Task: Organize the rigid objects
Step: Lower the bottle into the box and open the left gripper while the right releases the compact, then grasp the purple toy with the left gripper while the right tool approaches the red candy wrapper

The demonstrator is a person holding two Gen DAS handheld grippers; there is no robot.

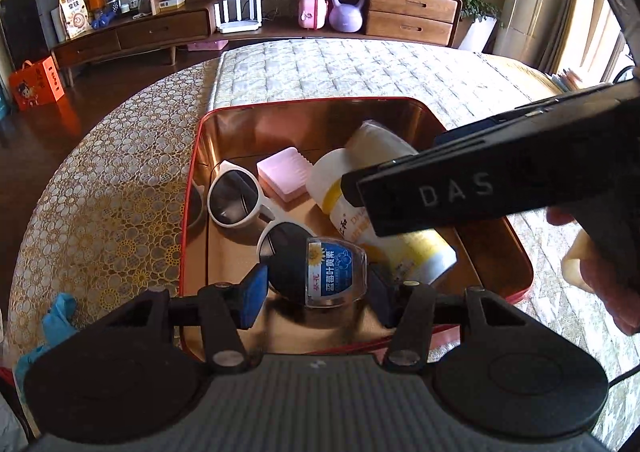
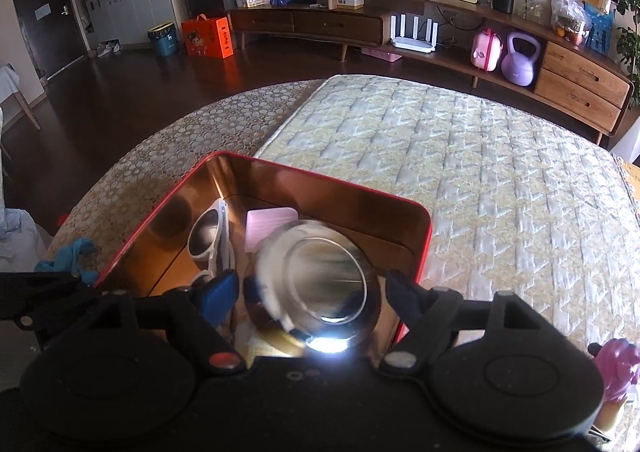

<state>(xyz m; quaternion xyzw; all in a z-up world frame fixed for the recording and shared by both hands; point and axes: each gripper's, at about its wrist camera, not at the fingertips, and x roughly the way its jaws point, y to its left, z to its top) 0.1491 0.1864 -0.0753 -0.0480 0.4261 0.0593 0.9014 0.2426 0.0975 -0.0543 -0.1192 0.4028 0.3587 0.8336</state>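
Through the left wrist camera we look down into a red-rimmed rectangular metal tin with a shiny copper-toned inside [image 1: 400, 103] that sits on a table covered by a quilted pale mat [image 1: 360, 68]. In the tin lie white-framed round sunglasses with dark lenses [image 1: 240, 198], a pink ribbed plastic soap box [image 1: 282, 174] and a white and yellow plastic bottle [image 1: 404, 252] on its side. Our left gripper [image 1: 314, 286] has its blue-padded fingers [image 1: 254, 294] spread wide, with a small clear bottle with a blue and white label [image 1: 334, 272] between them; we cannot tell whether the pads touch it. The black body of the other tool [image 1: 480, 188] crosses above the white bottle. Through the right wrist camera we see the same tin from its near corner, sunglasses against the left wall and pink box toward the back. Our right gripper [image 2: 308, 292] stands apart around a blurred clear round bottle [image 2: 316, 280] seen end-on, with gaps showing at both fingers.
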